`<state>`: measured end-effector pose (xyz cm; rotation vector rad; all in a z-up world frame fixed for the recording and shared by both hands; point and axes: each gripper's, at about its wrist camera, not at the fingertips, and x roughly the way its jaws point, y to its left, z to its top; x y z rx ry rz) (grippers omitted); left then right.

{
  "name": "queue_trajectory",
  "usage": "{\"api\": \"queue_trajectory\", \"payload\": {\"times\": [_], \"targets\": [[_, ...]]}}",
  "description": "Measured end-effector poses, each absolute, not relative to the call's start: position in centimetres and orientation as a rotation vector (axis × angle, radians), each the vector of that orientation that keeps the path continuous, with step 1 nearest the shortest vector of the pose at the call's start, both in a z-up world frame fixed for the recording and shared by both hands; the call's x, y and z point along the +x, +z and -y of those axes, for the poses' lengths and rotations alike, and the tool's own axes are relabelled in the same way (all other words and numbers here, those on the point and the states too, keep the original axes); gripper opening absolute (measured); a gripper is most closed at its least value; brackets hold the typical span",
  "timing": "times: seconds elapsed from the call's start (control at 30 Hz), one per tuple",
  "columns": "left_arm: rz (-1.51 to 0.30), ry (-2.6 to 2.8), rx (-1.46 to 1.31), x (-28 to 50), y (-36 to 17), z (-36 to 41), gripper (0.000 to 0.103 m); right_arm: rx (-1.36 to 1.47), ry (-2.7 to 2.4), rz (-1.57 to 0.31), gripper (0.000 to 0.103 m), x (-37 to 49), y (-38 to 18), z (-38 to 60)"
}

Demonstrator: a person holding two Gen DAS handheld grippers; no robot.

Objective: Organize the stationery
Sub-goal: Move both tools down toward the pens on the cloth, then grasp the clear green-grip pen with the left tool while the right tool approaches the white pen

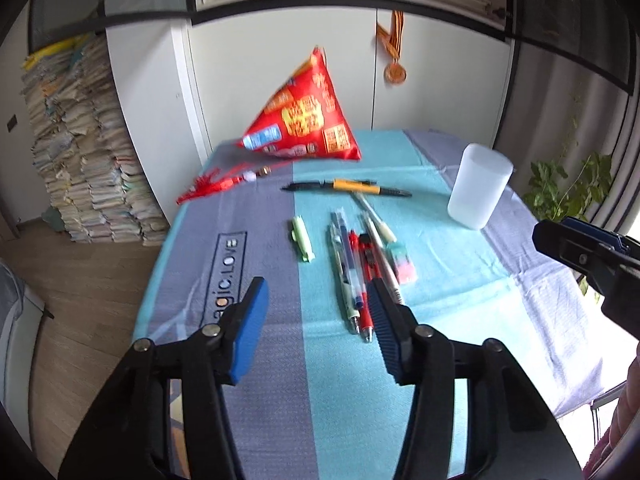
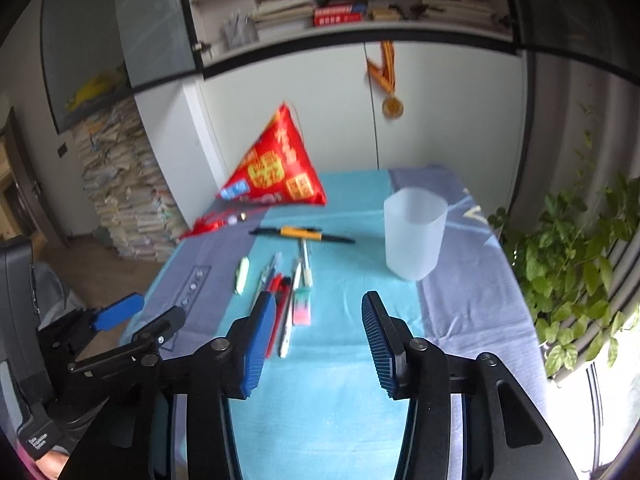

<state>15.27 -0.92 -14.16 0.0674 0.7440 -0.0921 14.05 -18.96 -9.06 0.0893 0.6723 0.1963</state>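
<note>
Several pens [image 1: 356, 264] lie in a loose bundle mid-table, also in the right wrist view [image 2: 286, 300]. A black and yellow pen [image 1: 348, 187] lies crosswise behind them [image 2: 302, 234]. A green cap-like piece [image 1: 303, 238] lies to their left [image 2: 242, 274]. A pink-green eraser [image 1: 404, 266] lies to their right [image 2: 303, 308]. A frosted white cup [image 1: 478, 186] stands upright at the right [image 2: 414, 232]. My left gripper [image 1: 318, 304] is open and empty, above the table near the pens' tips. My right gripper [image 2: 318, 320] is open and empty, right of the pens.
A red pyramid-shaped pouch [image 1: 308, 114] with a red tassel [image 1: 216, 186] sits at the table's far end. White cabinets stand behind. Paper stacks [image 1: 84, 160] stand on the floor at left. A green plant [image 2: 580, 264] is at the right edge.
</note>
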Motion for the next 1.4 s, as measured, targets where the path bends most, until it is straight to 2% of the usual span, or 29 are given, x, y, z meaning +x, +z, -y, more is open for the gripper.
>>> {"api": "queue_trajectory", "payload": {"times": [0.43,0.63,0.7,1.13,1.3,1.4], "targets": [[-0.888,-0.126,0.061,21.7,-19.4,0.8,0.046,0.068,0.239,-0.865,0.048,21.6,-16.0,17.6],[-0.918,-0.158,0.074,23.3,-20.5,1.2,0.046,0.045,0.274,-0.898,0.048,23.9,-17.4,16.3],[-0.920,-0.166,0.075,23.5,-20.8,1.4,0.050,0.043,0.284,-0.910,0.048,24.3,-17.7,16.0],[-0.929,-0.174,0.112,24.2,-21.3,2.9,0.049,0.033,0.296,-0.944,0.048,25.3,-18.9,15.5],[-0.962,-0.182,0.096,24.2,-21.7,2.8,0.039,0.029,0.273,-0.969,0.048,25.5,-19.5,15.8],[-0.964,-0.209,0.068,23.8,-21.4,2.1,0.026,0.025,0.248,-0.979,0.048,25.6,-19.8,16.1]]}}
